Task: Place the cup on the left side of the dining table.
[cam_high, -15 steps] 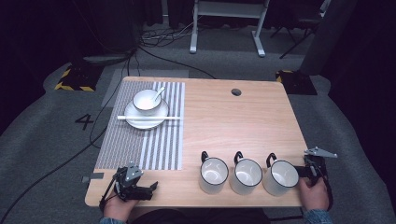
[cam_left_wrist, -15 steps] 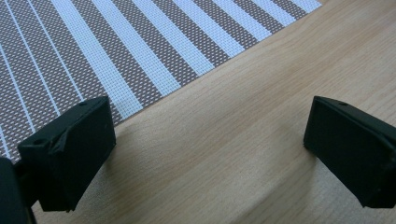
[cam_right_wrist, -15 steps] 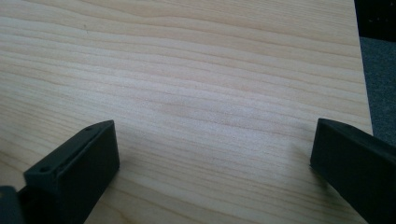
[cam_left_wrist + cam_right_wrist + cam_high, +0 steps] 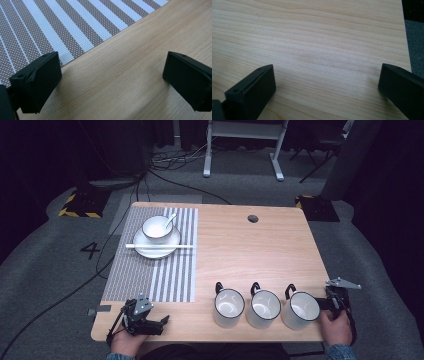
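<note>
Free room: bare table [image 4: 250, 255] from centre out to your 1 and 2 o'clock. Obstacles: three mugs [image 4: 265, 307] in a row along the near edge at 5 o'clock, close together; stacked plate, bowl and chopsticks [image 4: 158, 240] at 10 o'clock on the striped mat [image 4: 150, 280].

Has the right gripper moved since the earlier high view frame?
No. The right gripper sits at the same spot beside the rightmost mug, at the table's near right corner.
</note>
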Demonstrator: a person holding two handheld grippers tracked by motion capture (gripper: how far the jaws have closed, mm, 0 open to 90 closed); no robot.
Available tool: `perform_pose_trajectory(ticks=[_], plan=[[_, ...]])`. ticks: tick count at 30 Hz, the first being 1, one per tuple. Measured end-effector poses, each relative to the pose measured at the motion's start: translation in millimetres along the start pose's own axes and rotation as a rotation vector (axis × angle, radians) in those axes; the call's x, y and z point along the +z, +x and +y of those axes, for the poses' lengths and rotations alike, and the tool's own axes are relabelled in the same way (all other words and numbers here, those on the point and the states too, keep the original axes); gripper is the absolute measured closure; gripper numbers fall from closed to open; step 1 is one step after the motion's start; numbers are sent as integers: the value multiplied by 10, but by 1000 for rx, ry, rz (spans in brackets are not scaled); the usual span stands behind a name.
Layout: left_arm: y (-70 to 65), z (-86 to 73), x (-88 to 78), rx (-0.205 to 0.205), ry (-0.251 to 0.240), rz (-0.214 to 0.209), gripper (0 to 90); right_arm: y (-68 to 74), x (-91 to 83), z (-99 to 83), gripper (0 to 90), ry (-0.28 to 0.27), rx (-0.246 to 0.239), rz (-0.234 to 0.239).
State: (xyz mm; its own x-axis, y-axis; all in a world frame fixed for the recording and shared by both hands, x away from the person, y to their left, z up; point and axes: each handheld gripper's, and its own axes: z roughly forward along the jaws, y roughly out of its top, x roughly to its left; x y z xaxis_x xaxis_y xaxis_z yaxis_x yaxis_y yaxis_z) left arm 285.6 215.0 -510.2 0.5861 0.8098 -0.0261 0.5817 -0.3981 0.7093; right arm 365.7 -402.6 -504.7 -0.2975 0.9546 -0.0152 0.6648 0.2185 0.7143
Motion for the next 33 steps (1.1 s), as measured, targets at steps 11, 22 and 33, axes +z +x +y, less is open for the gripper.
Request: perform_pose_trajectory(ticks=[11, 22, 33], plan=[[-29, 42, -67, -36, -62, 0, 1, 1, 0, 0, 12, 0, 1, 1], [-79, 136, -353, -82, -334, -27, 0, 1, 0, 0, 13, -1, 1, -1], [-200, 258, -574, -139, -511, -69, 0, 0, 0, 0, 13, 0, 0, -1]])
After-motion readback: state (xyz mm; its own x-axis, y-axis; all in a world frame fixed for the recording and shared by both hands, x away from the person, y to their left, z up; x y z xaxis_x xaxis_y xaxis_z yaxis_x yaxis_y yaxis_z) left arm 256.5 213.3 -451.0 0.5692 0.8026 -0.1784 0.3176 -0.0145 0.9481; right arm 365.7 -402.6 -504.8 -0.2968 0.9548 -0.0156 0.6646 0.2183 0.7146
